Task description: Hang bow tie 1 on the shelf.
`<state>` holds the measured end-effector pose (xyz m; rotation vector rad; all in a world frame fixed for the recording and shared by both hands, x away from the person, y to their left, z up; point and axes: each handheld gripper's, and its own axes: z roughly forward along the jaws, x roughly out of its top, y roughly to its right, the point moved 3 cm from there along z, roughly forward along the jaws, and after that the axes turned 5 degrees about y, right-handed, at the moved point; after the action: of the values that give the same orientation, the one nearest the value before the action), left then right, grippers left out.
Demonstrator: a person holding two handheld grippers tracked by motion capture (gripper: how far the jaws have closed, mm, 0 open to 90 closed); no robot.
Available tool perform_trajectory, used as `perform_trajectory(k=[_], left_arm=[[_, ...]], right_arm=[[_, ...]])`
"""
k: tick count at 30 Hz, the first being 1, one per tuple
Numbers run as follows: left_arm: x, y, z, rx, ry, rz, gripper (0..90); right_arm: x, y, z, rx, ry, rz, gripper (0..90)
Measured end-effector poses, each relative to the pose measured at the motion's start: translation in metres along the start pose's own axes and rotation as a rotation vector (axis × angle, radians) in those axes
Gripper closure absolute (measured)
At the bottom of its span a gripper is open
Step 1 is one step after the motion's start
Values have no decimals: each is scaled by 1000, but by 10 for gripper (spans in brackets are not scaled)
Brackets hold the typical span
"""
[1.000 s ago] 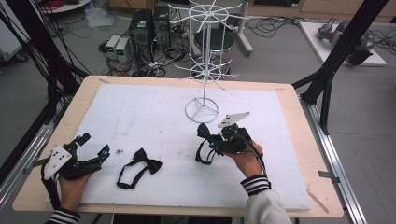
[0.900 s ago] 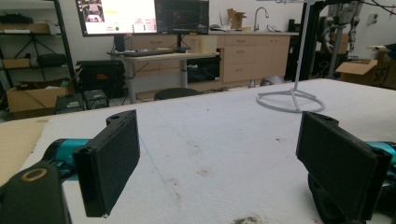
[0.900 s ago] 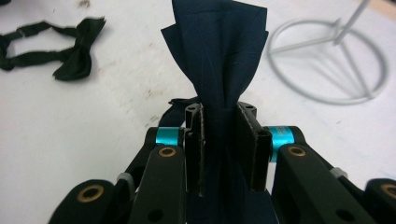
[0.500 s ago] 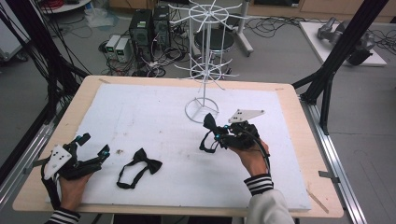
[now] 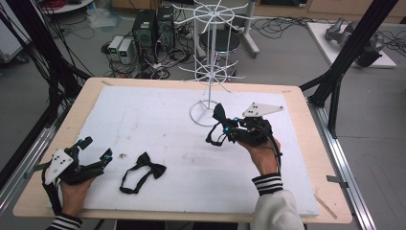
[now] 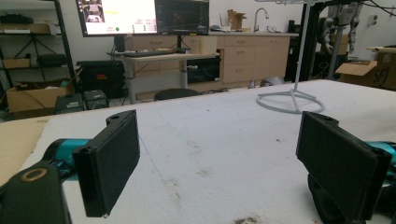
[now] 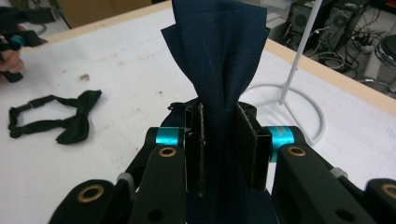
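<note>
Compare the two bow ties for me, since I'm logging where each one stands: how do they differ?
The held bow tie is clamped in the right gripper and raised off the table, near the white rack; the lying bow tie rests flat on the white mat, untouched. The held one looks navy, its wing standing upright; the lying one looks black, its strap looped out beside it. Both are dark, strapped bow ties.

The high view looked forward and down over the whole table (image 5: 297,201). Each gripper view sat low and close behind its own jaws, facing the white wire stand (image 5: 207,67); all three shared its ring base.
</note>
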<state>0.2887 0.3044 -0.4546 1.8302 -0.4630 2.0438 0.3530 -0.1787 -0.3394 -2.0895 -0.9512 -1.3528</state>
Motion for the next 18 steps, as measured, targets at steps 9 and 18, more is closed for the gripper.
perform_trajectory(k=[9, 18], left_arm=[[0, 0, 0, 0, 0, 0, 140], [0, 0, 0, 2, 1, -2, 140]], right_arm=[[16, 3, -9, -17, 42, -19, 746], [33, 10, -17, -26, 112, -9, 746]])
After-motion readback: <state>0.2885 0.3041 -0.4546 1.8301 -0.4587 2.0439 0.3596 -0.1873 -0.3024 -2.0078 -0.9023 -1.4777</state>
